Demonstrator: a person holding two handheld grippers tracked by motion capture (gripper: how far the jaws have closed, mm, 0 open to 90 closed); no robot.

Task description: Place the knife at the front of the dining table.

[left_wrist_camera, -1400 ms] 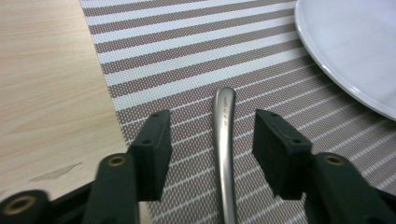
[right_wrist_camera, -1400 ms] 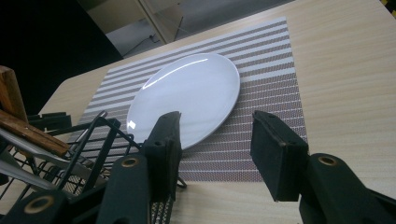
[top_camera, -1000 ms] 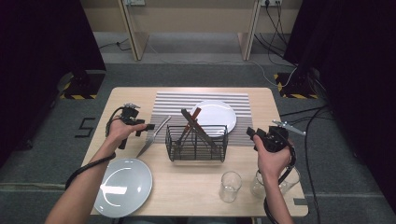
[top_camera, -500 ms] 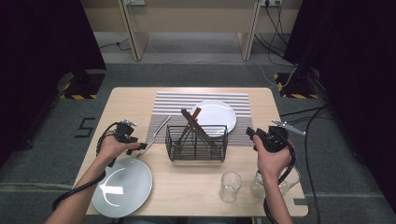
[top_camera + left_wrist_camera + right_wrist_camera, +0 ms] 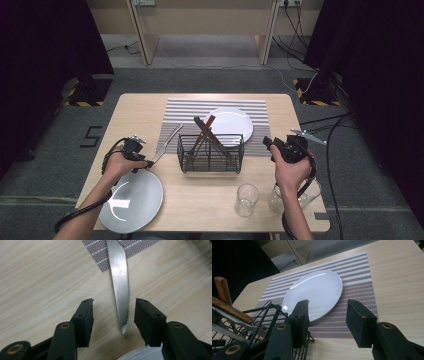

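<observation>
On the worktop (image 5: 210, 200), the left gripper (image 5: 113, 315) has dropped back toward the near edge, spread around the knife (image 5: 120, 282) tip, ready to pinch.

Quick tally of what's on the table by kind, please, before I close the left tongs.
Plates: 2, a white plate and a grey plate
Glasses: 2, one glass and another glass
Wire basket: 1
Placemat: 1
Loose knife: 1
Total: 7, not counting the utensils in the basket.
</observation>
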